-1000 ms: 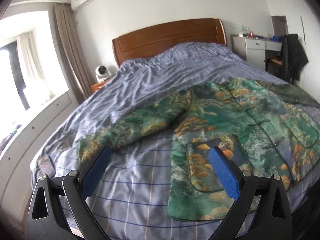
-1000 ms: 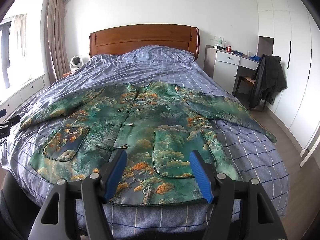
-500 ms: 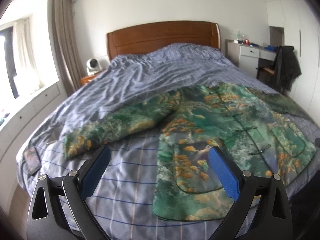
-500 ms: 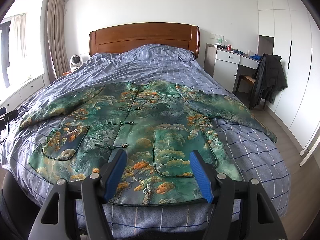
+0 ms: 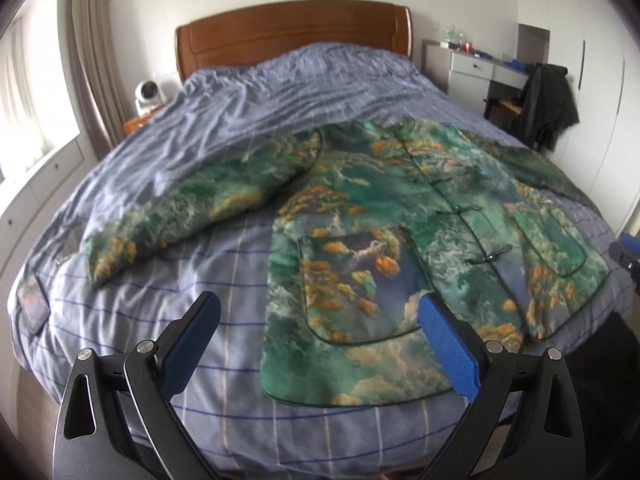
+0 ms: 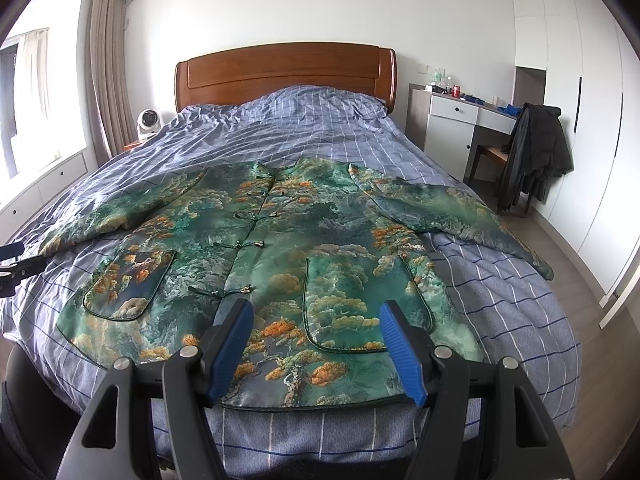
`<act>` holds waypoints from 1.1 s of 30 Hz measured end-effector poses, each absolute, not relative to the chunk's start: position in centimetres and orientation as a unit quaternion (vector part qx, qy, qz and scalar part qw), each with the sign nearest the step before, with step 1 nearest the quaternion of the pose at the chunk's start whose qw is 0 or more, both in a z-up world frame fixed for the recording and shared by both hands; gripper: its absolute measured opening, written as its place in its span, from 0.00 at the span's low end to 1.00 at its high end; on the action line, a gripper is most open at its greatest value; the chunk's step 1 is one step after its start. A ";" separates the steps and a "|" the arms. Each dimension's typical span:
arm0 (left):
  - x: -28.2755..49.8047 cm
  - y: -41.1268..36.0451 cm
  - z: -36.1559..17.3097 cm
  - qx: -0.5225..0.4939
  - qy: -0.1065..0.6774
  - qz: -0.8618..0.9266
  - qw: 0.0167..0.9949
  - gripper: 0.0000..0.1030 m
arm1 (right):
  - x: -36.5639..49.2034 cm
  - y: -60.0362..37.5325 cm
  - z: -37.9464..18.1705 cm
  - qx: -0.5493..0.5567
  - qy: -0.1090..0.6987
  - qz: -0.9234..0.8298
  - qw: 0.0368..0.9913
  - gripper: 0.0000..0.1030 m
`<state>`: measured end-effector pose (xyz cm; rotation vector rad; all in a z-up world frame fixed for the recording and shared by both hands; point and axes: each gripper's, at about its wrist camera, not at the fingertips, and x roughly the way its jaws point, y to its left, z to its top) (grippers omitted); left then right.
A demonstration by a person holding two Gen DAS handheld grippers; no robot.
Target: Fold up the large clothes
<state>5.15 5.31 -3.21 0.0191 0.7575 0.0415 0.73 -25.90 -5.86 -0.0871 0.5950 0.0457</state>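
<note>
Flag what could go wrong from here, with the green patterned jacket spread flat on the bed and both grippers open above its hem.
1. The green, orange-flecked satin-like jacket looks slippery; a pinch at the hem may slide off mid-fold.
2. It lies on a wrinkled blue checked duvet; the left gripper or right gripper could catch bedding along with the jacket.
3. The right sleeve reaches the bed's edge and could slip toward the floor when the body is lifted.
</note>
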 end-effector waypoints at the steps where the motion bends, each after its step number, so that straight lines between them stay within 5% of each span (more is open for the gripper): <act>1: 5.2 5.4 -3.2 0.009 0.370 0.024 0.929 0.98 | 0.8 -26.0 -5.9 -0.041 0.294 0.021 0.955 0.65; 6: 5.0 5.4 -2.9 0.021 0.363 0.036 0.931 0.99 | 1.1 -26.4 -6.1 -0.034 0.302 0.001 0.953 0.80; 33: 5.7 6.2 -2.4 -0.019 0.357 0.058 0.932 0.99 | 2.9 -29.0 -6.5 -0.050 0.311 -0.071 0.946 0.83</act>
